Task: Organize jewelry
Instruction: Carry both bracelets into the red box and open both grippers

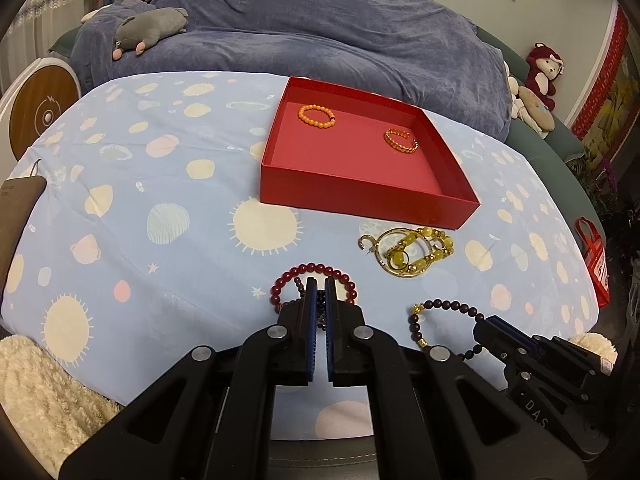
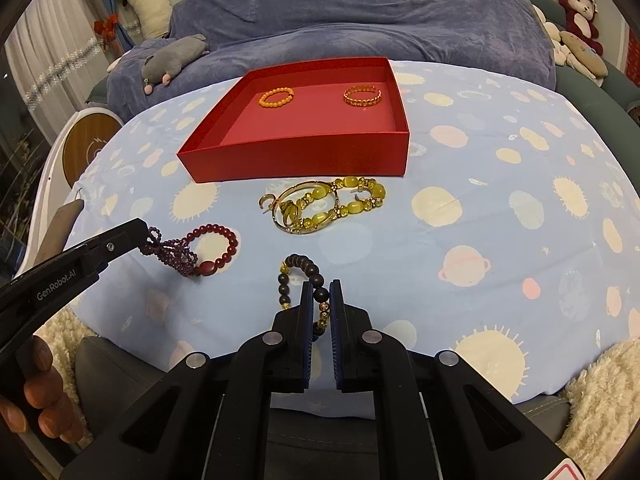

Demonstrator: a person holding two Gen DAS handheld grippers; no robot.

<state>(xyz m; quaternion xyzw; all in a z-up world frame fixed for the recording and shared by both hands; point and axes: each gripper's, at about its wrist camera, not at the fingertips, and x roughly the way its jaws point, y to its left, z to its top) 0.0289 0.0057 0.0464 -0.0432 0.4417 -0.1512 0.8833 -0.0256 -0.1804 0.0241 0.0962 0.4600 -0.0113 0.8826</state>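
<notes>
Covering table [image 1: 160, 280], planet-print cloth [image 2: 500, 240]

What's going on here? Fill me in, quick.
A person is sorting jewelry into a red box on a cloth-covered table, one claw per hand. The left claw is shut on a purple bead strand tangled with a dark red bracelet. The right claw is shut on a dark bead bracelet. An orange bracelet and a gold chain bracelet lie in the box; yellow-and-gold pieces wait outside.
</notes>
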